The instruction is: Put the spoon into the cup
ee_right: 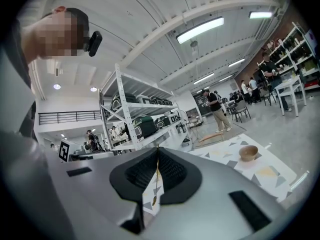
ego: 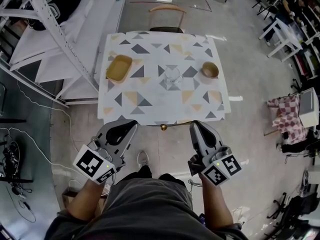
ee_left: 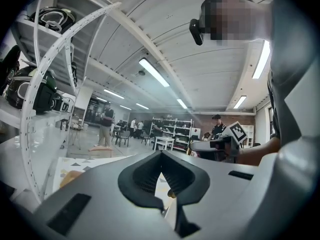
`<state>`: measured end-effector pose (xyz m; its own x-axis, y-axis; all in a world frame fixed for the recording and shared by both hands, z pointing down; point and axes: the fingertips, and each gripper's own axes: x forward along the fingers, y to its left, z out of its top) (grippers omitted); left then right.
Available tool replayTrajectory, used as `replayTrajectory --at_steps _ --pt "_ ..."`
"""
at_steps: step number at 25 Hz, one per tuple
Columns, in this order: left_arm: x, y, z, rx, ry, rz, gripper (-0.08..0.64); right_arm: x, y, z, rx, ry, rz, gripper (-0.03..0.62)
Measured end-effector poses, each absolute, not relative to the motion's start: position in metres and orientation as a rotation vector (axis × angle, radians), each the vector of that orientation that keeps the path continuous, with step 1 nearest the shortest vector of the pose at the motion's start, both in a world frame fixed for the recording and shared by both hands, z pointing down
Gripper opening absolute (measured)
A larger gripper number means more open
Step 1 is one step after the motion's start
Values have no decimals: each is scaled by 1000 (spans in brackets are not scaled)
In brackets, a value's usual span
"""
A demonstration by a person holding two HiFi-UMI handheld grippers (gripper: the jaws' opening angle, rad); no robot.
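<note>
A rack [ego: 50, 29] stands well left of the left gripper [ego: 134, 125], and open floor flanks both grippers. The near edge of the table [ego: 165, 101] sits right at their tips. Beyond the tips are a tray [ego: 119, 68] ahead-left, the cup [ego: 172, 74] between and a bowl [ego: 210, 69] ahead-right, all well apart. Both forearms are bent and the grippers converge. The left jaws are together on nothing. The right gripper [ego: 193, 124] is pinched on the handle end of the spoon [ego: 165, 127], whose scoop points toward the left gripper.

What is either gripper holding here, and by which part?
The right gripper pinches the spoon near the end of its handle, at the jaw tips; the bowl end sticks out free. The left gripper is shut on nothing.
</note>
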<state>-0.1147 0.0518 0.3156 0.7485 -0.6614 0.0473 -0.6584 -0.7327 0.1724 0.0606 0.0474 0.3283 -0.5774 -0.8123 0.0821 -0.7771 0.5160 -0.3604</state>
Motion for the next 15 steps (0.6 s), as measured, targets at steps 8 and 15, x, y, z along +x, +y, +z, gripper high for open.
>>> replayTrajectory --at_steps 8,15 --pt "-122 36 318 2765 -1046 -27 14 55 30 327 -1412 2646 -541 23" --pt "-124 21 318 2767 -1048 -26 14 56 11 326 -1422 2636 -527 23"
